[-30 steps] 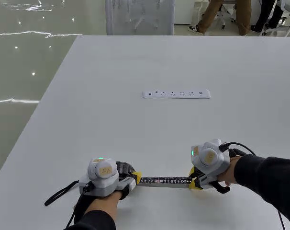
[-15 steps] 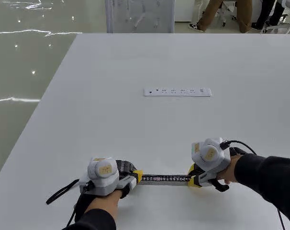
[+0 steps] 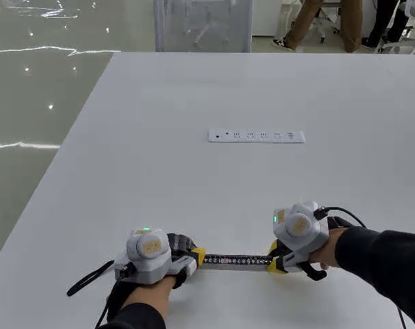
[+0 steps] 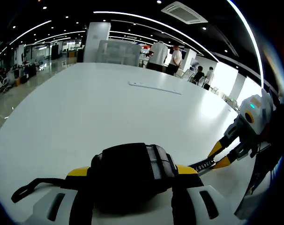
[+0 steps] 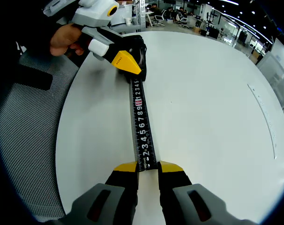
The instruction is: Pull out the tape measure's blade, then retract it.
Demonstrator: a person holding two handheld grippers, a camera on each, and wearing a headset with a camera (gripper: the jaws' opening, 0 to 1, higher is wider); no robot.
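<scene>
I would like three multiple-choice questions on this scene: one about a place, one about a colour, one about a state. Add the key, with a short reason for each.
1. Where does the power strip lie on the table?
A. Beyond both grippers, apart from them
B. Under the blade
C. Between the left gripper's jaws

2. What colour is the face of the blade?
A. Plain white
B. Black with white digits
C. Green

3. What is the state of the blade?
A. Fully inside the case
B. Extended from the case to the right gripper
C. Lying loose, held by nothing

Key:
1 A: in the head view the strip lies far up the table, with bare surface between it and the grippers.
2 B: the right gripper view shows white numbers on black.
3 B: the left gripper holds the case and the right gripper's jaws are shut on the blade's end.
</scene>
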